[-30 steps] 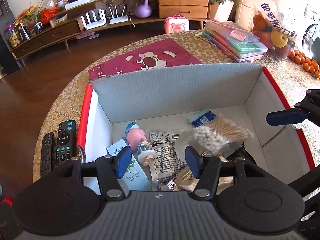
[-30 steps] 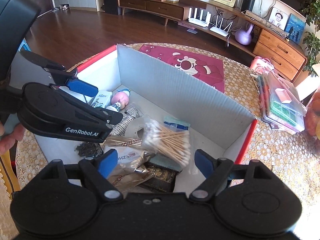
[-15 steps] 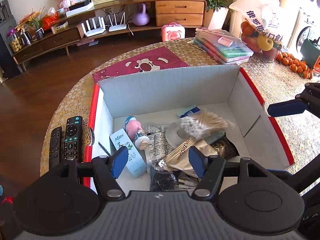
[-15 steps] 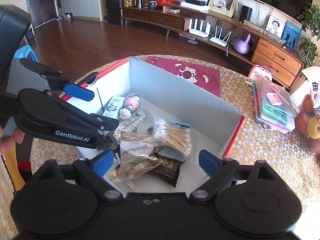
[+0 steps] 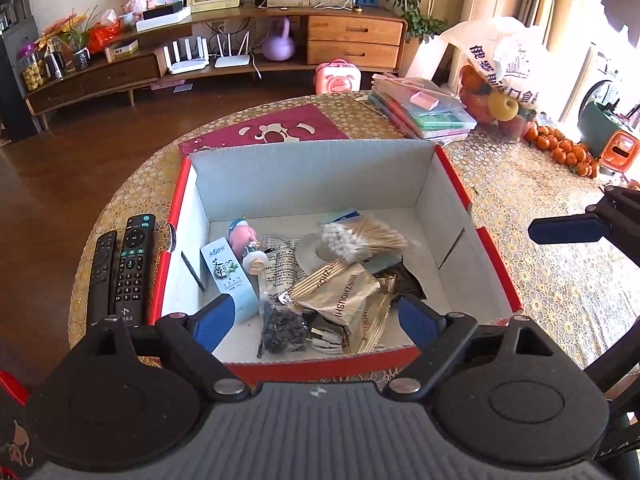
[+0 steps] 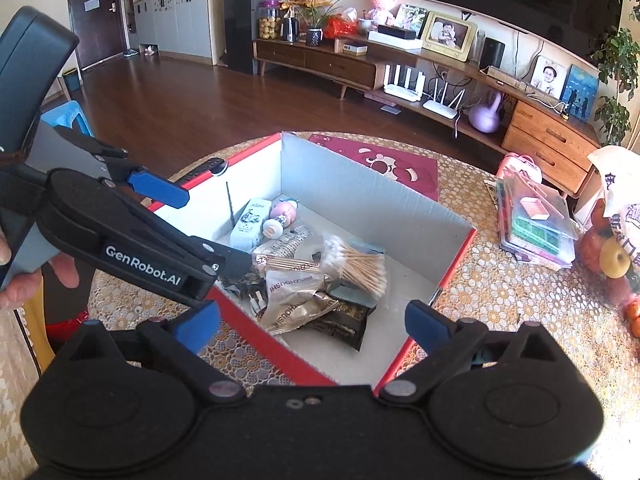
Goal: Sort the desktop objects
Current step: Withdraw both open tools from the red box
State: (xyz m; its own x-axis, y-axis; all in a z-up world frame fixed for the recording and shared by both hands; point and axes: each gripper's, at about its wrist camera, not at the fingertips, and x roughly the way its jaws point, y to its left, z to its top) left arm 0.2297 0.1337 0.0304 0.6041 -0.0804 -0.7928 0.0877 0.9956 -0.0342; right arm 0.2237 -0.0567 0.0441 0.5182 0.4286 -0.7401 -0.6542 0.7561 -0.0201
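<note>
A red-edged cardboard box (image 5: 452,184) with a grey inside sits open on the round tabletop (image 5: 532,208), which wears a gold lace-patterned cloth. The left gripper (image 5: 314,322) hangs over the box's near wall with its jaws wide apart and nothing between them; the right gripper (image 6: 312,326) hangs over the box's near right corner, its jaws likewise spread and empty. Inside the box, a bag of cotton swabs (image 5: 360,238) lies towards the far middle, resting on other packets; a gold snack packet (image 5: 340,294) lies nearer, overlapping a dark packet (image 5: 408,282) to its right. A small bag of dark bits (image 5: 282,330) lies by the near wall, touching the gold packet. At the left of the box a white and green carton (image 5: 230,274) lies flat, with a pink toy bottle (image 5: 246,244) just beside it on the right and a thin dark stick (image 5: 193,265) leaning against the left wall. Outside the box, just beside its left wall, two black remote controls (image 5: 120,270) lie side by side on the cloth. Beyond the far wall lies a maroon mat (image 5: 268,132); at the far right are a stack of clear folders (image 5: 424,110), a bag of fruit (image 5: 496,80) and loose oranges (image 5: 560,148). In the right wrist view a hand (image 6: 36,276) grips the left tool's handle
</note>
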